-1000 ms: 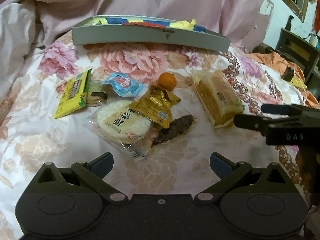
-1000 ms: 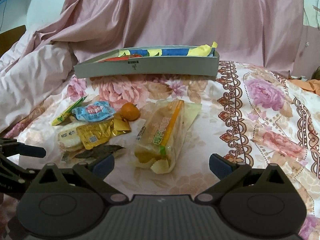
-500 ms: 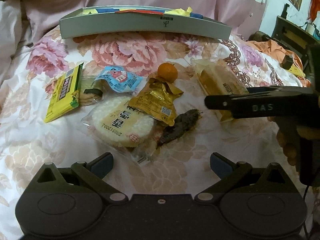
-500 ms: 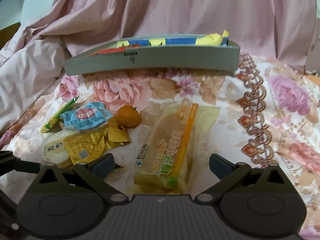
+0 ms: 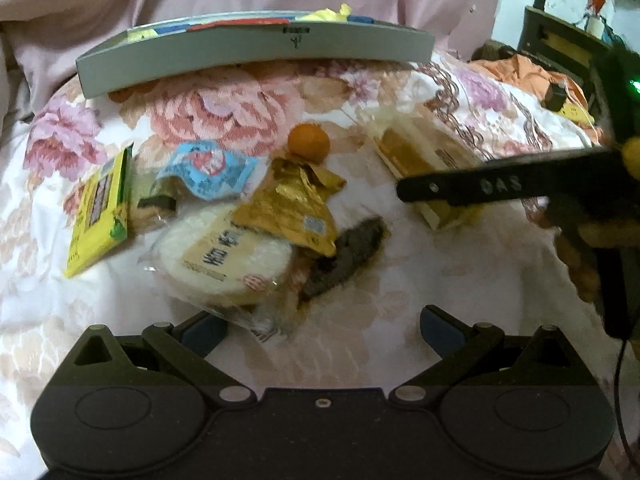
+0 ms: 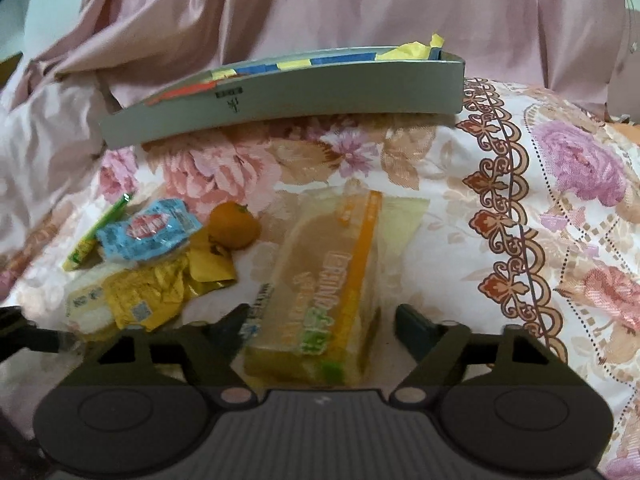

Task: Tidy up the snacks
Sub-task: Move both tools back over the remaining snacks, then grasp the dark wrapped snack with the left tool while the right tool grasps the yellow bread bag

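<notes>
Snacks lie on a floral bedspread in front of a grey tray [image 5: 256, 56]. My right gripper [image 6: 320, 326] is open, its fingers on either side of the near end of a wrapped bread loaf [image 6: 324, 276]. It shows from the side in the left wrist view [image 5: 416, 190], over the loaf [image 5: 420, 152]. My left gripper [image 5: 320, 326] is open and empty, just short of a round rice cracker pack [image 5: 224, 256]. A gold packet [image 5: 292, 204], a blue packet [image 5: 208, 168], a yellow-green packet [image 5: 100, 208], a dark snack [image 5: 344, 256] and an orange [image 5: 310, 142] lie around it.
The grey tray [image 6: 300, 96] at the back holds colourful packets. Pink bedding is piled behind it and to the left. Dark furniture [image 5: 568, 52] and orange cloth [image 5: 532, 72] stand off the bed to the right.
My right gripper has moved forward and down until its open fingers straddle the bread loaf's near end. My left gripper has moved closer to the rice cracker pack.
</notes>
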